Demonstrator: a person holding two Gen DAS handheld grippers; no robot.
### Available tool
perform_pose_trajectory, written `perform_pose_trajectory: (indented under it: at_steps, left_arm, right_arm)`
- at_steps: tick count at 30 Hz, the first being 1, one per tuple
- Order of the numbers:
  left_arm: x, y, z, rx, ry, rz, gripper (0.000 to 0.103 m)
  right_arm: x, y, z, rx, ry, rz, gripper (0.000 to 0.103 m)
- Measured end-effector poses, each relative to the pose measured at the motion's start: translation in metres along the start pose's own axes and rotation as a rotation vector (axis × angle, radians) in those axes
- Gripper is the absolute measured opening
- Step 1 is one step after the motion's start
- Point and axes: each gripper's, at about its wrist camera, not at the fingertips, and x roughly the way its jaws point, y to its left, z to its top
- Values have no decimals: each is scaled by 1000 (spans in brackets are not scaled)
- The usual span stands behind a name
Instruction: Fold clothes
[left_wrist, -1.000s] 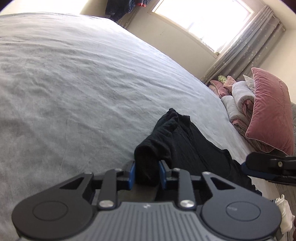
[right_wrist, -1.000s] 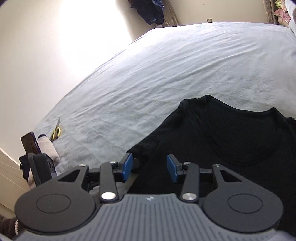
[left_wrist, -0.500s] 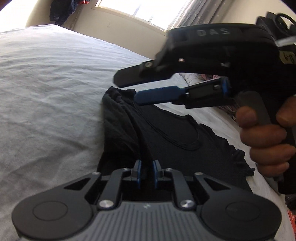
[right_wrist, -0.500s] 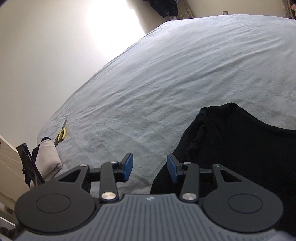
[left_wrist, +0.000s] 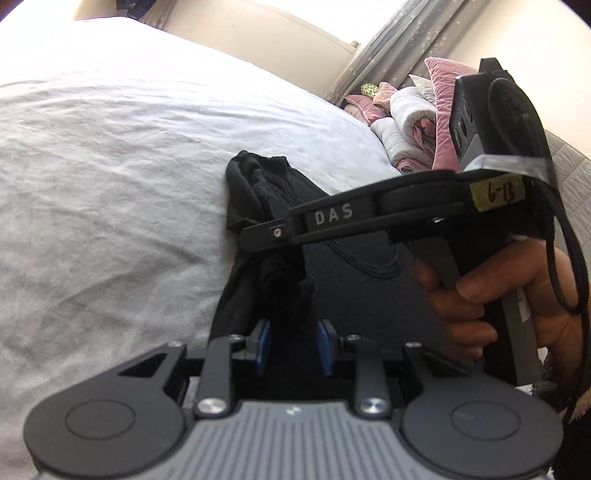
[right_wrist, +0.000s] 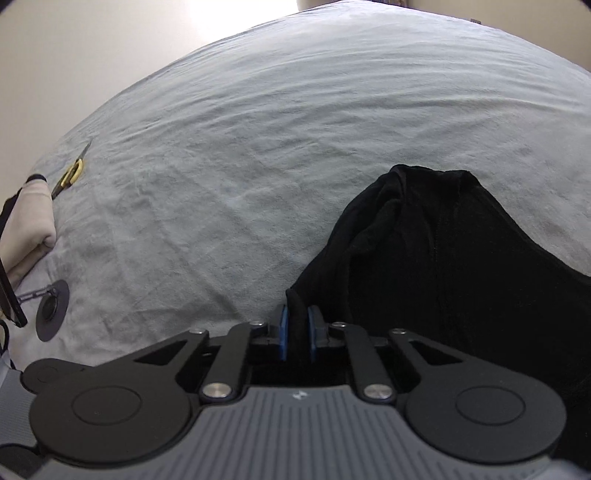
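Observation:
A black shirt (left_wrist: 369, 280) lies crumpled on the pale grey bed sheet (left_wrist: 110, 184). My left gripper (left_wrist: 294, 347) is low over its near edge, its jaws opening. A bunched fold of the shirt stands between the blue pads (left_wrist: 263, 347) without being pressed. My right gripper (left_wrist: 258, 240) crosses in from the right just above that fold, held by a hand (left_wrist: 480, 302). In the right wrist view the right gripper (right_wrist: 298, 332) is closing, its pads pinching a thin fold at the left edge of the black shirt (right_wrist: 443, 266).
Pink and white pillows and rolled bedding (left_wrist: 417, 122) are piled at the far right under a curtain (left_wrist: 388, 44). Yellow-handled scissors (right_wrist: 72, 173), a dark round disc (right_wrist: 51, 306) and a pale cloth (right_wrist: 26, 221) lie near the left edge of the sheet (right_wrist: 258, 147).
The left jaws, which were pinching the black fold, have spread apart. The right gripper came down across the left view and its wide-open jaws closed on the shirt's edge.

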Motion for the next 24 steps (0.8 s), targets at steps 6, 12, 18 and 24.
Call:
perform_pose_trajectory:
  at_steps: [6, 12, 18, 24]
  left_arm:
    - [-2, 3, 4, 4, -46, 55, 41]
    - [-3, 21, 12, -57, -130, 108, 50]
    - [3, 41, 25, -119, -180, 123, 50]
    - [4, 67, 43, -262, -260, 79, 48]
  right_arm:
    - [-15, -7, 26, 147, -60, 92, 8]
    - [-13, 1, 57, 217, -71, 166, 8]
    - [-1, 7, 86, 244, -51, 198, 8]
    - [23, 8, 106, 290, -25, 214, 8]
